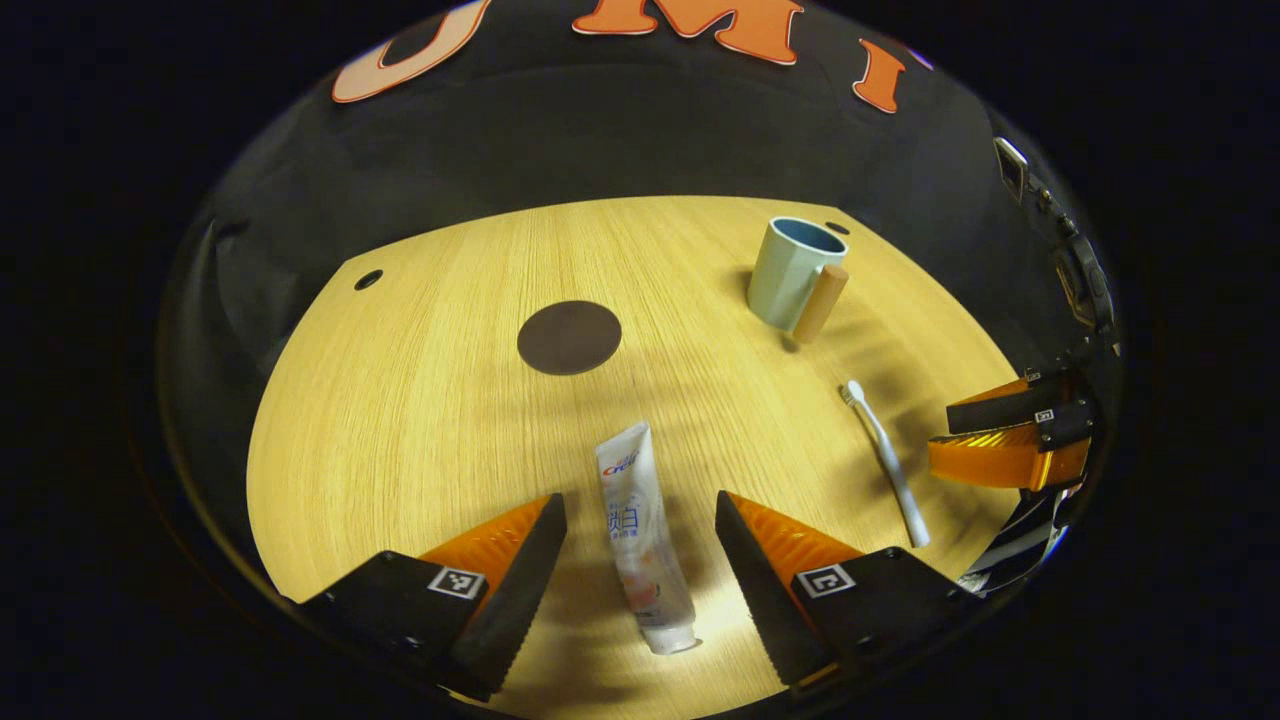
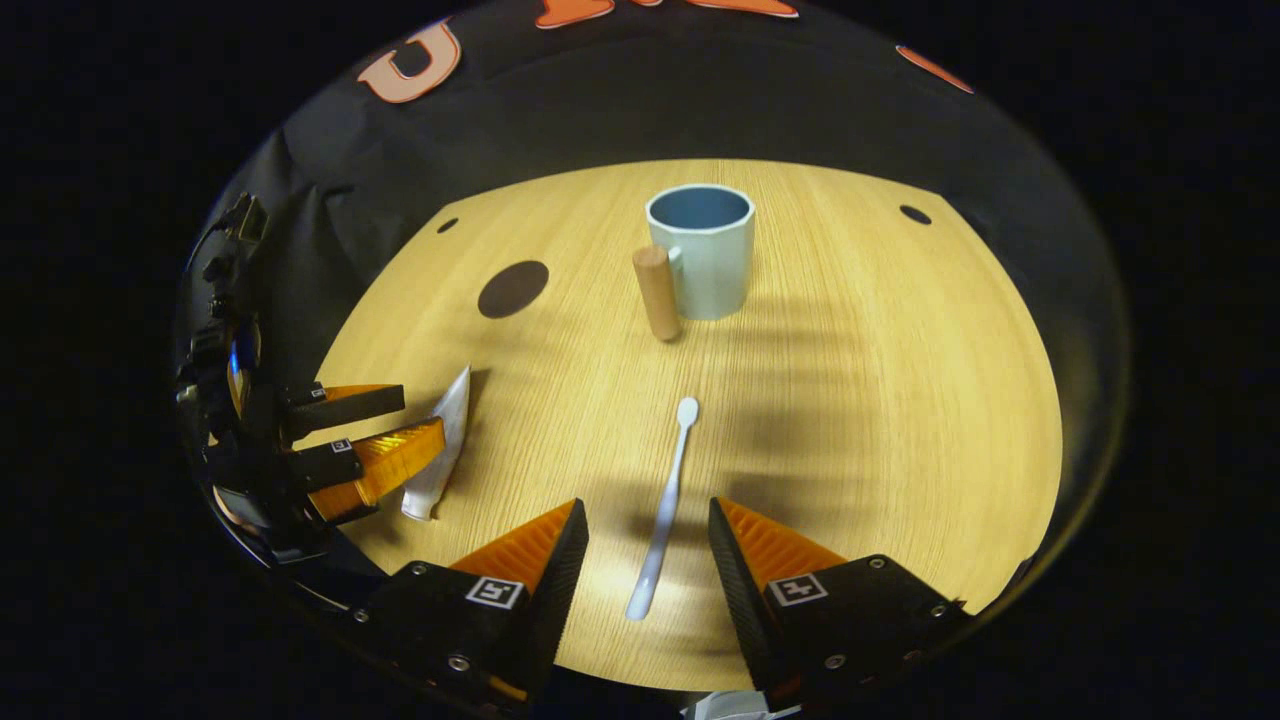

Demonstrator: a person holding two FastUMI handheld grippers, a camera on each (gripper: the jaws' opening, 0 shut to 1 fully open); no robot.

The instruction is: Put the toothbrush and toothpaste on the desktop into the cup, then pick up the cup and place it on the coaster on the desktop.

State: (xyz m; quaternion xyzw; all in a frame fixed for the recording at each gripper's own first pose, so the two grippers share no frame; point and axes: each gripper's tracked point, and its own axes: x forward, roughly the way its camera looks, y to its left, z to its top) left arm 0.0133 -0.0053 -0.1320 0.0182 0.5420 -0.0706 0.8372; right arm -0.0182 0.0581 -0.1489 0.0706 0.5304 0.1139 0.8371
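A: On the pale wooden desktop [image 1: 400, 400], the left gripper [image 1: 640, 560] is straddling the flat white toothpaste tube [image 1: 640, 530], wide open, gripping nothing.

B: The right gripper [image 2: 648, 570] is gaping, empty, around the slim white toothbrush [image 2: 665, 500]. Either may be slipping sideways short of the pale blue wooden-handled cup [image 2: 702, 250].

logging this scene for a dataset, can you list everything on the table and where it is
cup: one, pale green outside and blue inside, wooden handle, standing upright at the far side of the table
coaster: one, dark round, flat on the table, apart from the cup
toothpaste: one, white tube, lying flat between the left gripper's open fingers
toothbrush: one, white, lying flat between the right gripper's open fingers, head toward the cup
table: one, light wood, with small dark holes near the far edge
left gripper: one, open around the toothpaste
right gripper: one, open around the toothbrush
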